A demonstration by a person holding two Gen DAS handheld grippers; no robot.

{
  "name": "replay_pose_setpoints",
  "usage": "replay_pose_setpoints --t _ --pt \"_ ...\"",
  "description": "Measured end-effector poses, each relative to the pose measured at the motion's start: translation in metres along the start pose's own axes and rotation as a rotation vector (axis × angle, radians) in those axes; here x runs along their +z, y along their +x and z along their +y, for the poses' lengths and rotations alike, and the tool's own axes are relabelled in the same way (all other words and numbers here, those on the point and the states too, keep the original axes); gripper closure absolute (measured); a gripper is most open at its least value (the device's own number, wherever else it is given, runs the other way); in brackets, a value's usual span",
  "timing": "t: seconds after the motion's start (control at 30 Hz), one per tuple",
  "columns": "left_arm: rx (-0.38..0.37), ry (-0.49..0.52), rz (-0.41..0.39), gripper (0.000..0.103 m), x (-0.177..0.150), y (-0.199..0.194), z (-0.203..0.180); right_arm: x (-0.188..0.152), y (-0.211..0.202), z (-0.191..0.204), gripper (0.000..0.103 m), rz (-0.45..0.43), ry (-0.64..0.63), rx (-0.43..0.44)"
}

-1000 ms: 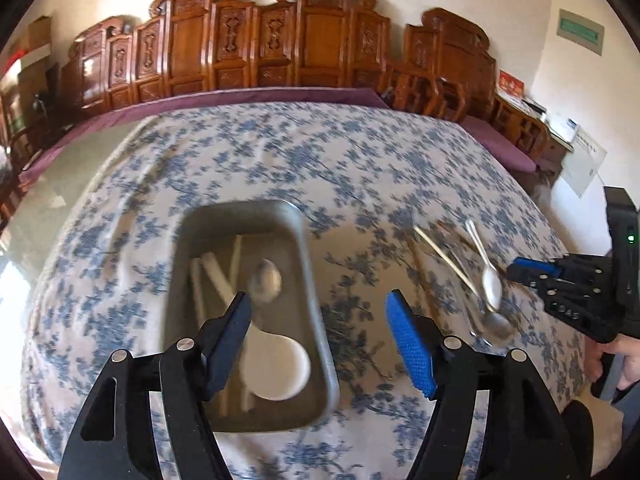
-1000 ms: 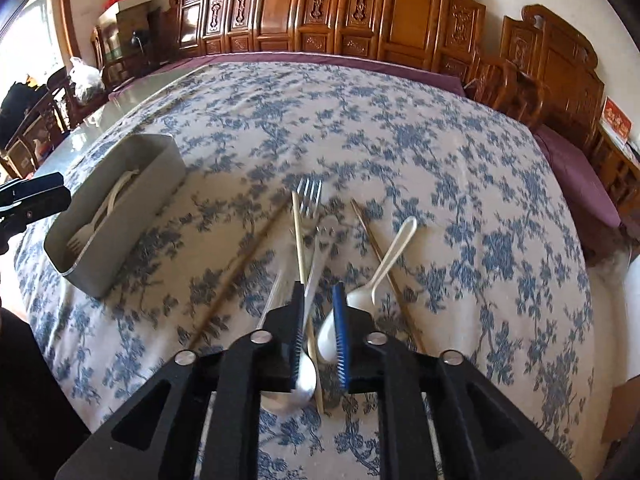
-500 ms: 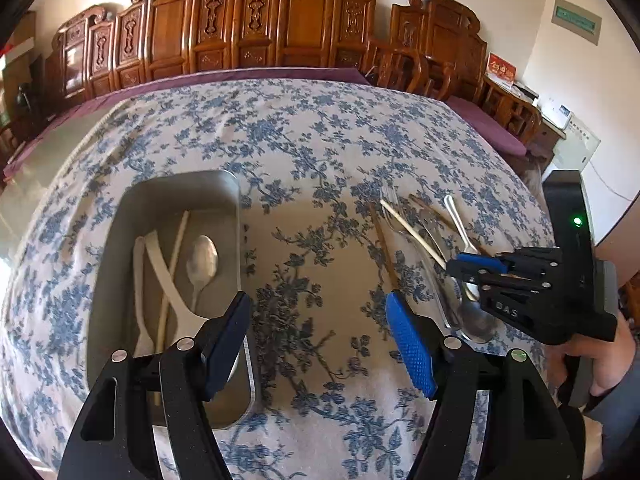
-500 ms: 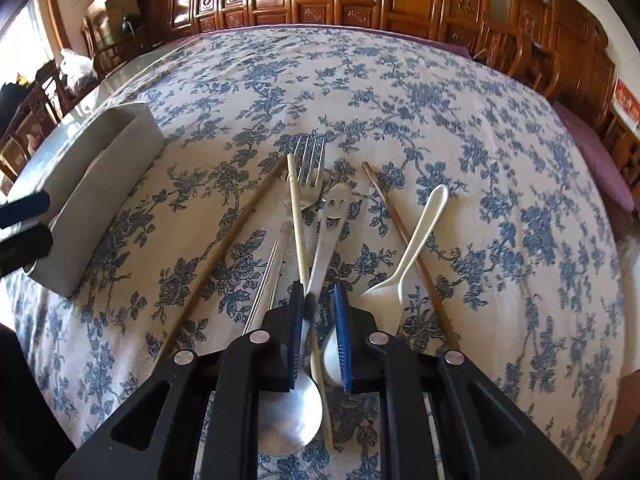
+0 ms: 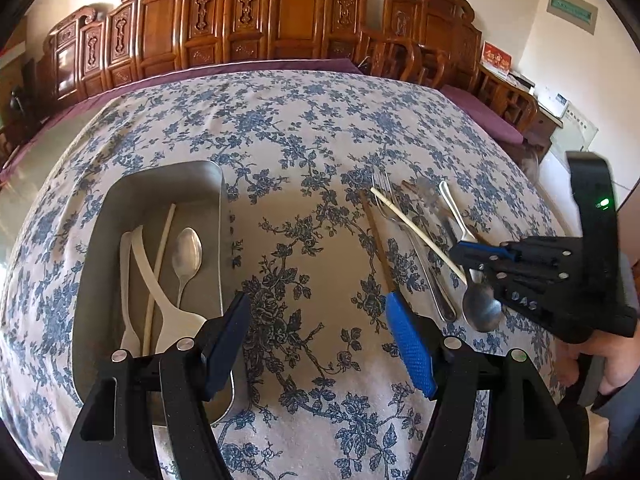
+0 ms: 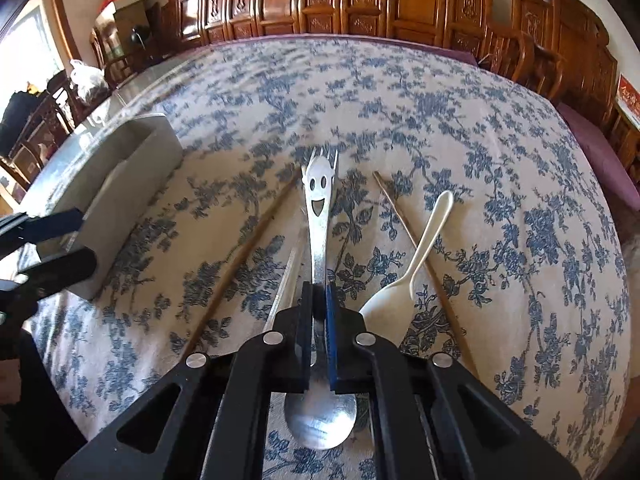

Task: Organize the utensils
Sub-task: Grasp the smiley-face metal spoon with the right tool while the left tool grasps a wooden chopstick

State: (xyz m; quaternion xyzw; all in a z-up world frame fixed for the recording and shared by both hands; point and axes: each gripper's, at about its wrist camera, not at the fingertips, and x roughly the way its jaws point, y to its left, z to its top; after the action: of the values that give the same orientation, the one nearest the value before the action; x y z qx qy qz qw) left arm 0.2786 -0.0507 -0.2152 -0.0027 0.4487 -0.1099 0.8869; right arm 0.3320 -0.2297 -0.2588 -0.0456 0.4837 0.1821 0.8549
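Observation:
My right gripper (image 6: 319, 292) is shut on a metal spoon (image 6: 318, 216) with a smiley-face handle and holds it lifted over the floral tablecloth; it also shows in the left wrist view (image 5: 482, 308). Below lie a metal fork (image 6: 330, 158), brown chopsticks (image 6: 244, 246), and a white plastic spoon (image 6: 416, 264). My left gripper (image 5: 320, 344) is open and empty, just right of the grey metal tray (image 5: 160, 178). The tray holds a metal spoon (image 5: 186, 254), white plastic utensils (image 5: 144, 256) and a pale chopstick (image 5: 162, 248).
A pale chopstick (image 5: 416, 228) and a fork (image 5: 400, 220) lie between the grippers. Carved wooden chairs (image 5: 260, 24) line the table's far edge. The tray also shows at the left of the right wrist view (image 6: 120, 188).
My right gripper has closed on the smiley spoon and lifted it off the cloth. My left gripper has shifted right, away from over the tray.

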Motion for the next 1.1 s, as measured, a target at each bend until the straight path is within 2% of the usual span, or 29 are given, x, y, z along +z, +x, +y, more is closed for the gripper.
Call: replay_pose_setpoints --t 0.23,0.4,0.5,0.73,0.87,1.1 --pt "0.005 0.020 0.008 0.036 -0.002 0.003 -0.007 -0.014 -0.016 0.000 0.097 -0.013 0.016 0.034" --pt "0.013 0.034 0.013 0.036 -0.003 0.007 -0.012 -0.026 -0.016 0.013 0.101 0.037 -0.013 0.069" --pt "0.018 0.036 0.016 0.036 -0.004 0.008 -0.013 -0.032 -0.004 0.023 0.101 0.080 -0.051 0.045" --pt "0.028 0.035 0.021 0.036 -0.006 0.009 -0.011 -0.031 -0.002 0.019 0.100 0.084 -0.040 0.040" --pt "0.021 0.037 0.019 0.036 -0.006 0.008 -0.012 -0.031 0.002 0.016 0.092 0.097 -0.047 0.010" --pt "-0.008 0.030 0.035 0.036 -0.007 0.009 -0.018 -0.036 0.000 0.009 0.096 0.102 -0.033 0.033"
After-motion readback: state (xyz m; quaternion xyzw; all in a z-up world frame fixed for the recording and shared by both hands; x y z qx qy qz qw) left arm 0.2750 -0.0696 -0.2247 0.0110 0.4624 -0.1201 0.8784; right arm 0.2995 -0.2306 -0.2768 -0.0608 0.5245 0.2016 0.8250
